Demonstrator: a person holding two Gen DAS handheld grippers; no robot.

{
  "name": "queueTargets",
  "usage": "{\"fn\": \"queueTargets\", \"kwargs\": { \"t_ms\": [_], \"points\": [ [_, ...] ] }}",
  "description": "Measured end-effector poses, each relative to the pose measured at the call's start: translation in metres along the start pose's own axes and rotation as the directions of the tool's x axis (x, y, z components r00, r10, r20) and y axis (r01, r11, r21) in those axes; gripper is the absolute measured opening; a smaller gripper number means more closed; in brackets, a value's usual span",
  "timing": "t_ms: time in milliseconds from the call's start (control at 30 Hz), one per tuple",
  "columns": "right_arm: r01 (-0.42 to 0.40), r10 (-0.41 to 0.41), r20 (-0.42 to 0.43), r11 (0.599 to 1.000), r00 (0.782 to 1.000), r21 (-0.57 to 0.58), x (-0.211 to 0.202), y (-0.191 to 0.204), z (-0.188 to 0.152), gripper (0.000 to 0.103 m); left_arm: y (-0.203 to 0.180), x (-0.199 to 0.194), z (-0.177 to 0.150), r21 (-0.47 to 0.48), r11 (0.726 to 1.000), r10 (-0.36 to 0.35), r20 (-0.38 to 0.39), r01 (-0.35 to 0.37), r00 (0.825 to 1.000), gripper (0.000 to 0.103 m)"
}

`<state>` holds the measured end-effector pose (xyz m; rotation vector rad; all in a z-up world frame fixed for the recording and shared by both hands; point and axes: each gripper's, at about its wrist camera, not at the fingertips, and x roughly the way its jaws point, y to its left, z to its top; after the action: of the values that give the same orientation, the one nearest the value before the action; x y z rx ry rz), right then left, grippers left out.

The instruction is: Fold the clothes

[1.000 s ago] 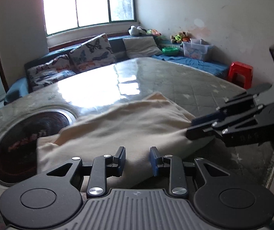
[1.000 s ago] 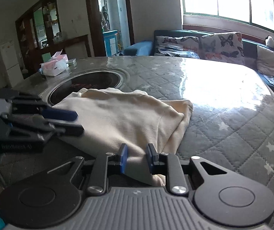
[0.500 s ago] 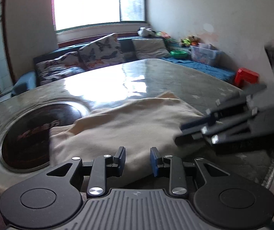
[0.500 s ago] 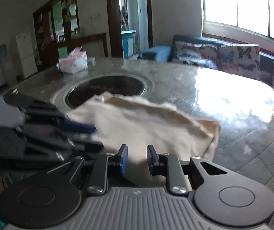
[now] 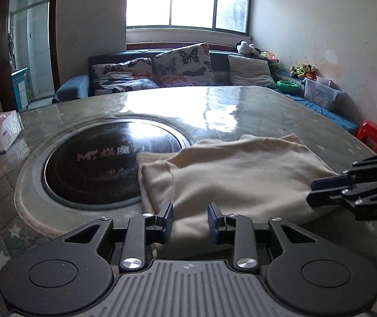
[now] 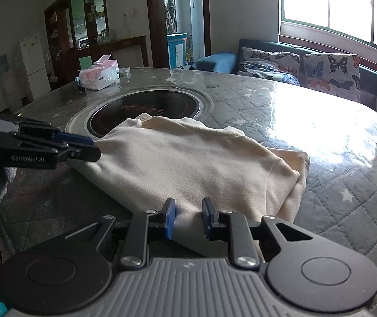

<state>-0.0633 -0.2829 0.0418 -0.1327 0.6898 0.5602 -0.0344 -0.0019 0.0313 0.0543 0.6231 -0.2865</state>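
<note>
A cream garment (image 5: 241,174) lies folded in a thick rectangle on the quilted table; it also shows in the right wrist view (image 6: 188,163). My left gripper (image 5: 189,220) is open, its fingers over the garment's near left corner, nothing between them gripped. My right gripper (image 6: 188,220) is open over the garment's near edge. In the left wrist view the right gripper (image 5: 323,192) sits at the garment's right edge. In the right wrist view the left gripper (image 6: 88,148) sits at the garment's left corner.
A round black cooktop (image 5: 109,163) is set into the table (image 6: 333,137) beside the garment. A tissue pack (image 6: 98,75) stands at the far left. A sofa with butterfly cushions (image 5: 180,64) lies behind, a red stool (image 5: 373,138) at the right.
Both grippers have swung around the garment: the left view now faces the cooktop more squarely, and the right gripper has come back down over the near edge. The garment lies unchanged.
</note>
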Motion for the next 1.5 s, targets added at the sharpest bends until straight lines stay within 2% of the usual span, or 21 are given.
{"fn": "queueTargets", "kwargs": {
  "t_ms": [167, 367, 600, 900, 1133, 1300, 1467, 1500],
  "points": [
    [-0.013, 0.013, -0.001, 1.000, 1.000, 0.005, -0.001, -0.003, 0.001, 0.020, -0.003, 0.017, 0.006, 0.035, 0.998, 0.045, -0.047, -0.043, 0.998, 0.033],
    [-0.043, 0.043, 0.007, 0.997, 0.999, 0.060, -0.001, -0.014, 0.009, 0.022, -0.008, 0.023, 0.022, 0.052, 0.998, 0.037, -0.024, -0.036, 0.999, 0.032],
    [-0.009, 0.009, 0.002, 0.997, 1.000, 0.075, 0.017, -0.038, 0.030, 0.022, -0.021, 0.051, 0.050, 0.102, 0.995, 0.017, -0.019, -0.015, 1.000, 0.032],
    [0.031, -0.027, -0.034, 0.993, 0.999, 0.113, 0.050, -0.068, 0.046, 0.022, -0.020, 0.088, 0.060, 0.062, 0.998, 0.001, -0.090, 0.005, 0.996, 0.032],
    [0.016, -0.015, -0.006, 0.994, 1.000, 0.105, 0.053, -0.066, 0.060, 0.022, -0.015, 0.102, 0.061, 0.051, 0.999, -0.003, -0.106, 0.009, 0.994, 0.032],
    [0.034, -0.030, -0.040, 0.994, 0.999, 0.101, 0.072, -0.065, 0.065, 0.022, -0.012, 0.102, 0.062, 0.032, 0.999, -0.007, -0.105, 0.010, 0.994, 0.033],
    [0.042, -0.040, -0.029, 0.997, 0.999, 0.072, 0.064, -0.055, 0.066, 0.023, -0.009, 0.091, 0.060, 0.027, 1.000, -0.001, -0.089, 0.003, 0.996, 0.032],
    [0.039, -0.037, -0.026, 0.997, 0.999, 0.060, 0.060, -0.051, 0.066, 0.025, -0.007, 0.088, 0.060, 0.021, 1.000, 0.000, -0.086, 0.002, 0.996, 0.035]
  ]
}}
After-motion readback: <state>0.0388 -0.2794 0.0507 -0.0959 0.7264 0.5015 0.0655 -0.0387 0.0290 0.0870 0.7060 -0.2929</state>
